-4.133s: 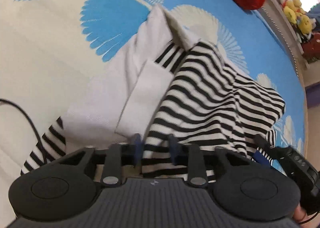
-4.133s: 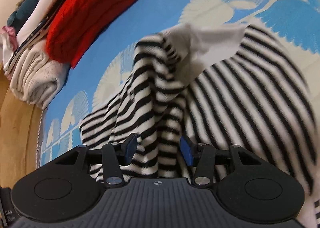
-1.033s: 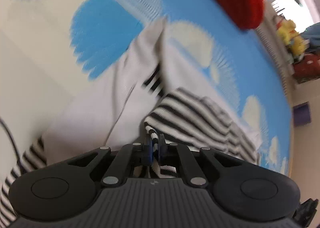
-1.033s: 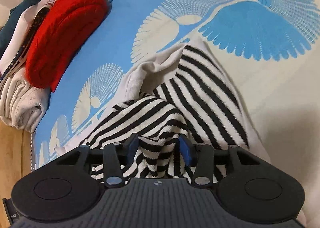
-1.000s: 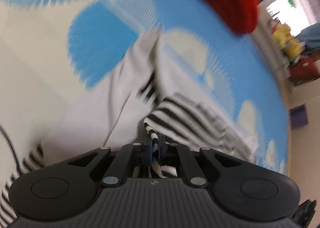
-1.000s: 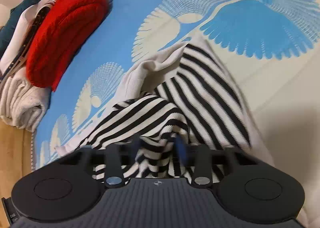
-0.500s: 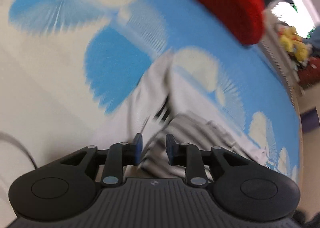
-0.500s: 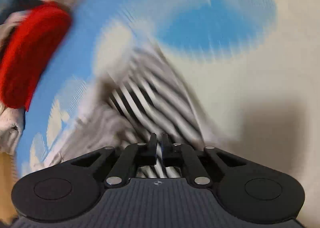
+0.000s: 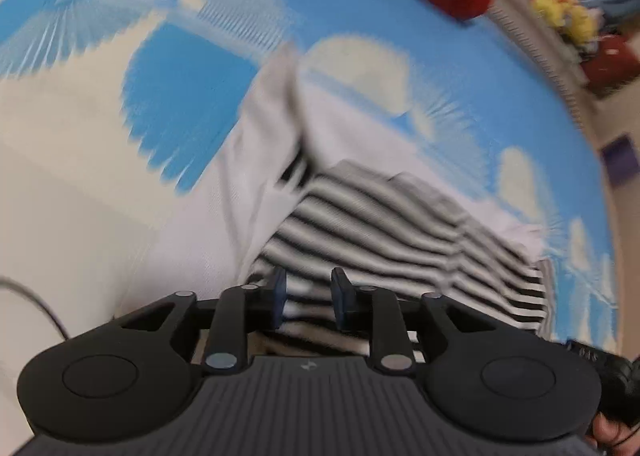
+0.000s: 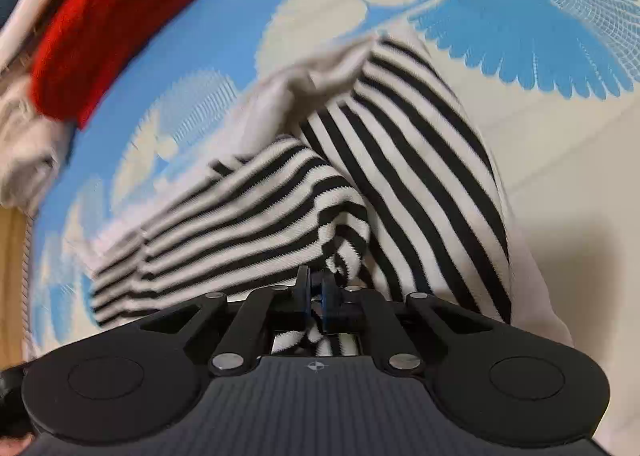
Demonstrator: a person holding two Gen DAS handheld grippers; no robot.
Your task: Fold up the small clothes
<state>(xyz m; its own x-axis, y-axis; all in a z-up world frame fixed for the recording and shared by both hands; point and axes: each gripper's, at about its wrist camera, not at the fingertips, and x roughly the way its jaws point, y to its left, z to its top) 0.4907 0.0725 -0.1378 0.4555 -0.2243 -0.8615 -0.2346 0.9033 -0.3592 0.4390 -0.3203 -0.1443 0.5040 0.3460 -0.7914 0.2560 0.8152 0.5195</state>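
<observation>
Garment: a black-and-white striped top (image 10: 404, 160) with plain white parts, lying on a blue-and-cream patterned bed cover (image 10: 520, 28); part-folded, one striped panel laid across the rest.
Garment position: directly ahead of and beneath both claws, at the near edge of each view.
Long axis: in the right wrist view the body runs from the near right up toward the far middle; the folded panel crosses it toward the near left.
Left claw (image 9: 307, 302): pads parted to a narrow gap and closing slightly; striped cloth lies under and behind the gap, but the pads do not appear to press on it.
Right claw (image 10: 316, 294): pads nearly together, pinching a bunched striped fold that rises just beyond the tips.
Nearer hand: the right, judged by its grip; it alone controls the cloth.
Deciding relation: the held fold lies at the near end, so the free body extends away from the right claw.
Containers: none visible.
Surroundings: red knitted item (image 10: 120, 16) at the far left, atop pale folded cloth (image 10: 24, 160); well apart from the top.
</observation>
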